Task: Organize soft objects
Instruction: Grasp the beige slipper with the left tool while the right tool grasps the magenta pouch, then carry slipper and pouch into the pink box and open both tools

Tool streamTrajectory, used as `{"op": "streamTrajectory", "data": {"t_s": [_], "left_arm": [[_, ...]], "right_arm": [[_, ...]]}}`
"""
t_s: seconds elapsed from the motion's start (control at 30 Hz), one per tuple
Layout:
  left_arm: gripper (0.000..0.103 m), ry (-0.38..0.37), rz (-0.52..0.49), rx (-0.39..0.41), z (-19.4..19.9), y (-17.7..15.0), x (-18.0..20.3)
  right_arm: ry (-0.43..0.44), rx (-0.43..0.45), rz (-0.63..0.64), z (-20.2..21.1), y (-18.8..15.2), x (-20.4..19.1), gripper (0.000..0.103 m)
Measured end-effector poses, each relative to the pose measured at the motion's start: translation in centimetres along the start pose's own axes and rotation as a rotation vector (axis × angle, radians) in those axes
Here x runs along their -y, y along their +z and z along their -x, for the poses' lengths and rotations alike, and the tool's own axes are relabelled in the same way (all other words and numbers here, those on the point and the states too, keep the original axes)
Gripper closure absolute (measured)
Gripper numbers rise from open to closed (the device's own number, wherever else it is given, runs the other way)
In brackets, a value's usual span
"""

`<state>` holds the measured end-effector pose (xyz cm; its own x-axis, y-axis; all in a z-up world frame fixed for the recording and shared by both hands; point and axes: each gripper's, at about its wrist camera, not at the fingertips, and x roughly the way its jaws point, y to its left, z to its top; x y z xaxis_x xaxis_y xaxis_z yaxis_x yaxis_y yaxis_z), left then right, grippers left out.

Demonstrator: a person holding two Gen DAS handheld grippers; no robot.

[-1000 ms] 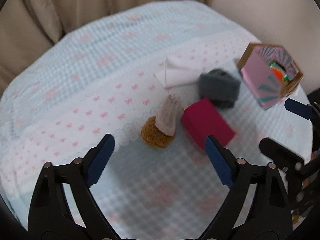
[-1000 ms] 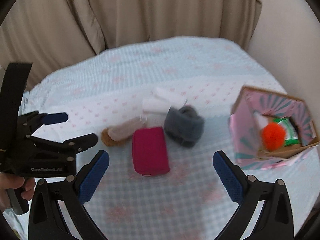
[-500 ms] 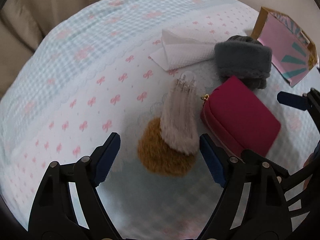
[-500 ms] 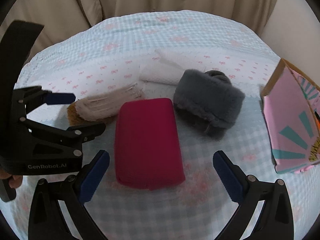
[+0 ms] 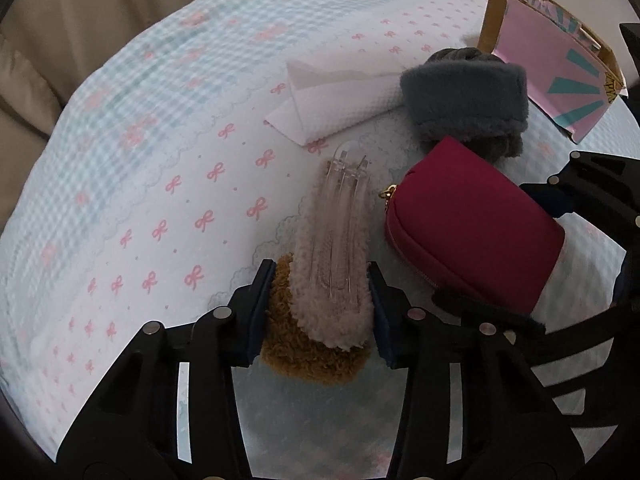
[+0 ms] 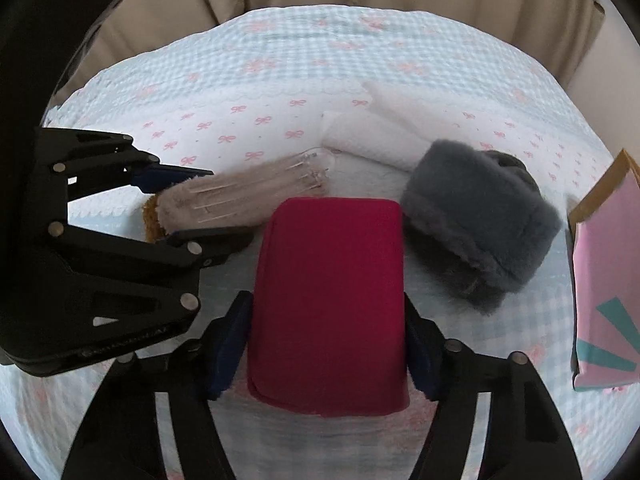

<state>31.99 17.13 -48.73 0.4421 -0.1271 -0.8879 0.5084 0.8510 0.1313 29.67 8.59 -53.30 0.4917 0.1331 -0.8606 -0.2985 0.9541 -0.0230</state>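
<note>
While both tools have just been closing, each now has a soft thing between its pads: the left tool presses on the fluffy beige hair clip, which lies on a brown furry pad, and the right tool squeezes the sides of the crimson pouch.

The step in hand looks like a double pick-up, so the grip should be checked before any lift. The left pads sit at the near end of the clip, and the left one also touches the brown pad's fur; a clean lift likely needs the clip alone, or both taken together on purpose. Soft pile gives under pressure, so a firm squeeze and a slow, straight rise would guard against slipping. The pouch is held near its near end and may sag at the far end, where its gold zip pull sits.

Farther out on the bow-print bedspread, a grey fuzzy band lies just right of the pouch and close enough to be brushed. A folded white cloth rests beyond the clip. The pink patterned box stands at the right, the likely place for these things; its opening is not visible in either view.
</note>
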Motion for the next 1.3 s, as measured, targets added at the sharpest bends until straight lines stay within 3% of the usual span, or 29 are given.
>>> {"op": "streamTrajectory", "data": {"t_s": [0.17,0.5,0.97,1.3], "left_arm": [[0.065,0.010,0.025,0.016,1.6,-0.1,0.3],[0.065,0.034,0.050,0.053,7.5,0.8,1.5],[0.065,0.034,0.167,0.161,22.7,5.8,4.9],[0.065,0.005,0.211,0.211,30.1,11.4,10.5]], "right_arm": [[0.011,0.007,0.000,1.0,-0.1,-0.1,0.052],[-0.006,0.038,-0.021,6.2,-0.2,0.5,0.054],[-0.018,0.147,-0.133,22.3,1.0,4.1,0.054],[-0.057,0.227,-0.227,32.2,1.8,11.4,0.054]]}}
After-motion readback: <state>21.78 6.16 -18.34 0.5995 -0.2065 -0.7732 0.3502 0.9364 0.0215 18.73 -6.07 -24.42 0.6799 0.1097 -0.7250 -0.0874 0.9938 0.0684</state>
